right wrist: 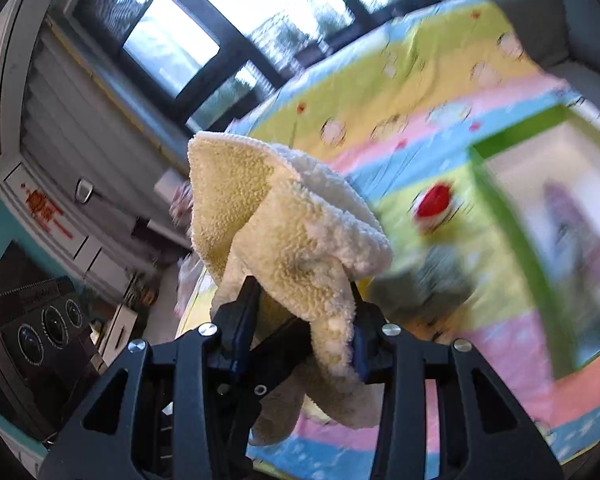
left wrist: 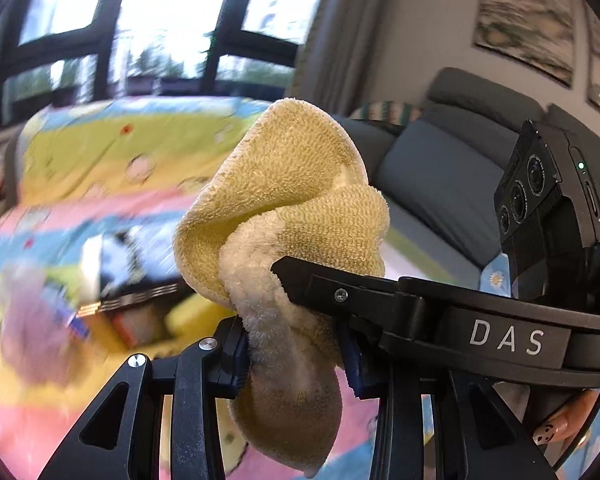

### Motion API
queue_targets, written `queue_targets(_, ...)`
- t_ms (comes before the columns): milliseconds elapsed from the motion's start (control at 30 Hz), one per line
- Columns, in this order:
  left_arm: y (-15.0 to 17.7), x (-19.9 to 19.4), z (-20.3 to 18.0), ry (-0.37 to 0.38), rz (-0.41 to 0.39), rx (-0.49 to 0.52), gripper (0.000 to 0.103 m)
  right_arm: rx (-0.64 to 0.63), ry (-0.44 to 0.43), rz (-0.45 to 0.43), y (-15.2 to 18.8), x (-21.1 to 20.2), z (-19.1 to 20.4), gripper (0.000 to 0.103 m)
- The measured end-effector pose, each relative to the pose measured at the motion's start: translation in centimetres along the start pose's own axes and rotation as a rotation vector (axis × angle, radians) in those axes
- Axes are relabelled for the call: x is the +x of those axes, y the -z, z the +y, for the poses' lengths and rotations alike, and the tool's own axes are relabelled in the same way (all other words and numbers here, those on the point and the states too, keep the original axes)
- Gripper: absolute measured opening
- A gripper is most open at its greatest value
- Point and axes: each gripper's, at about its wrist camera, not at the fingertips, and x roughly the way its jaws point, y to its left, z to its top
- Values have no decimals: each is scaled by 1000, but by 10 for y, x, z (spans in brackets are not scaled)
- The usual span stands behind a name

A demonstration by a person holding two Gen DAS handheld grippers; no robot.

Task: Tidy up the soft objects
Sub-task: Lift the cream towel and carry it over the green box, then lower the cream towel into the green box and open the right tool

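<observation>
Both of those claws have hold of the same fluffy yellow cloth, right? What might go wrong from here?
Yes, both grip the yellow towel.

1. The left gripper and right gripper each pinch only a bunched fold, so the soft cloth might slip out.
2. The grippers sit very close together; the right one's finger crosses just above the left one's fingers, so they might bump.
3. The bunched towel blocks both cameras' middle view of the colourful mat, so aiming the drop could be hard.

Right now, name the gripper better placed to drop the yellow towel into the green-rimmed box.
Right, probably. The right gripper grips the yellow towel with the green-rimmed box close ahead; the left gripper also grips it, but its view shows no box.
</observation>
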Motion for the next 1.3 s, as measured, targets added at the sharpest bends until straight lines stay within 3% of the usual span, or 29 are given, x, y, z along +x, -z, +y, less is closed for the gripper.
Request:
queue_targets(233,-30,53,-39,103,7,72,36,34,121,-125,-38,-23,-40,40)
queue_targets(400,-33,104,-69,140,74,157,34,128,157,-186,-40,-35,-90,39)
queue_targets(533,-29,139,-86,182,114,187,31,201,245,-224,-38,-38,-119,35)
queue_targets(733,-22,175,-101,244,174,165,31,281,318,-233,-37,-40,-151,31)
queue_targets(967,-14,199,-101,255,232,103,31,329,359,-218,-35,-32,-171,31)
queue_targets(1067,-13,200,-101,245,239,101,31,340,372,-211,-34,-31,-175,36)
queue_targets(1167,-13,192,-102,213,218,123,35,339,387,-249,-33,-39,-172,49)
queue_targets(1233,-14,182,-100,191,211,134,44,324,406,-307,-32,-51,-167,72)
queue_targets(1300,-17,170,-95,184,189,133,68,309,394,-348,-31,-62,-161,79)
